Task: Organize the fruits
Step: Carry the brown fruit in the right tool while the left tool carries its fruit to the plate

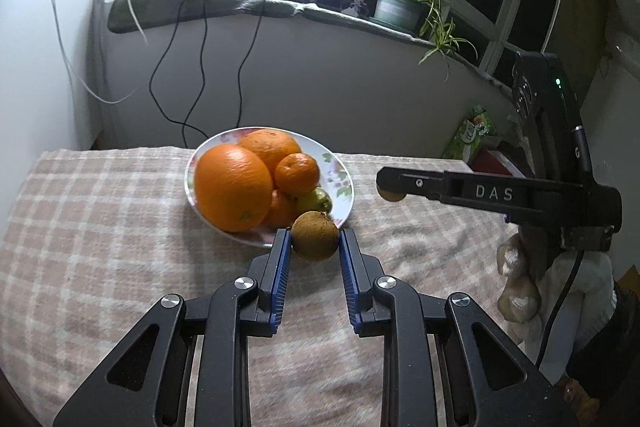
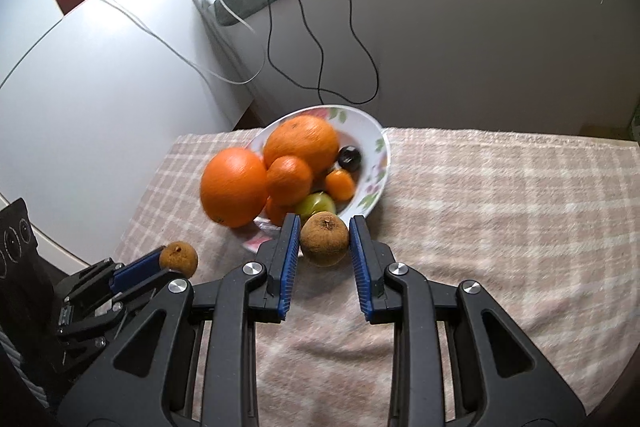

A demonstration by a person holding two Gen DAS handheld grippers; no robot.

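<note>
A white floral bowl (image 1: 345,183) (image 2: 378,147) on the checked cloth holds big oranges (image 1: 232,187) (image 2: 301,143), small mandarins (image 1: 297,169), a green fruit (image 2: 316,205) and a dark plum (image 2: 349,158). My left gripper (image 1: 314,239) is shut on a small brown fruit (image 1: 314,235) just in front of the bowl's near rim; it also shows in the right wrist view (image 2: 179,258). My right gripper (image 2: 325,237) is shut on a second brown fruit (image 2: 324,238), held above the cloth near the bowl; it shows in the left wrist view (image 1: 394,194) to the right.
The pink checked cloth (image 1: 100,227) (image 2: 500,207) covers the table. A white cabinet (image 2: 80,87) stands to the left. Cables (image 1: 200,67) hang from a sill with a potted plant (image 1: 400,7). A green packet (image 1: 474,133) lies beyond the table's far right.
</note>
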